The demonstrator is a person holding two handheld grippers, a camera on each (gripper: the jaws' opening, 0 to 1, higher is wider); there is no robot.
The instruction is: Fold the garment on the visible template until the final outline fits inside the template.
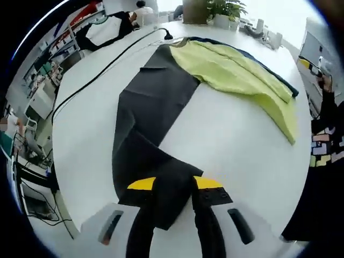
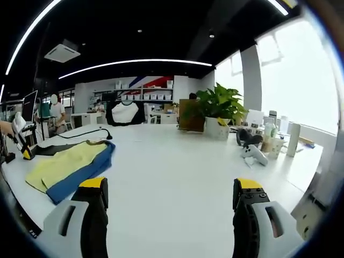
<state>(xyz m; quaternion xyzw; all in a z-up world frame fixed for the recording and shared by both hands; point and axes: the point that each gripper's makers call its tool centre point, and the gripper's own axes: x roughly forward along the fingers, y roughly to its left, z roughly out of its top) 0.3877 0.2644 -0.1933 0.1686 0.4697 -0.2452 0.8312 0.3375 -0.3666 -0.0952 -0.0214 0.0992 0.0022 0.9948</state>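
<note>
A long dark garment (image 1: 156, 102) lies stretched along the white table (image 1: 231, 145), running from the far end down to my left gripper (image 1: 173, 185). The yellow-tipped jaws are shut on its near end, with bunched black cloth between them. A yellow-green garment (image 1: 236, 72) lies over a blue one at the far right, overlapping the dark garment's far end. In the right gripper view the same yellow and blue garments (image 2: 70, 161) lie at the left. My right gripper (image 2: 171, 188) is open above bare tabletop (image 2: 172, 156), holding nothing, well apart from the cloth.
A black cable (image 1: 107, 67) runs along the table's left side. A person's patterned sleeve (image 1: 325, 145) is at the right edge. Potted plants (image 2: 220, 110), a white controller (image 2: 252, 153) and cups (image 2: 271, 142) stand at the table's far right.
</note>
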